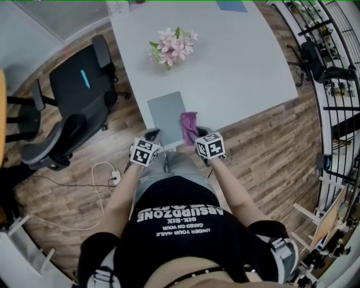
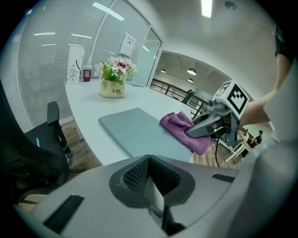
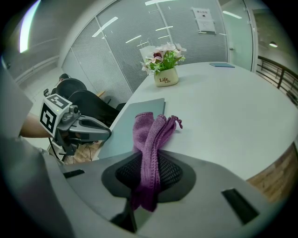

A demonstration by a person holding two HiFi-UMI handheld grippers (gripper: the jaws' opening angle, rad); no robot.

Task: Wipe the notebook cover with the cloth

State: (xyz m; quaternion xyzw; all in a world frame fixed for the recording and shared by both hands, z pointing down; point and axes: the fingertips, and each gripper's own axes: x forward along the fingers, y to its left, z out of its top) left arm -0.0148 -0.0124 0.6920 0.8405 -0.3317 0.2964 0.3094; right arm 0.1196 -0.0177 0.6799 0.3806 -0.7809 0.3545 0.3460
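A grey-blue notebook (image 1: 167,115) lies flat at the near edge of the white table (image 1: 236,62); it also shows in the left gripper view (image 2: 135,128). A purple cloth (image 1: 188,126) rests on the notebook's right side. My right gripper (image 1: 201,136) is shut on the cloth (image 3: 151,139), whose free end lies over the notebook (image 3: 135,125). My left gripper (image 1: 153,136) hovers at the notebook's near-left corner, jaws shut with nothing between them (image 2: 153,186). The right gripper (image 2: 212,125) and cloth (image 2: 184,130) appear in the left gripper view.
A pot of pink flowers (image 1: 171,48) stands mid-table behind the notebook. A black office chair (image 1: 73,107) sits left of the table. A white cable and power strip (image 1: 109,177) lie on the wooden floor. A blue item (image 1: 232,5) lies at the far edge.
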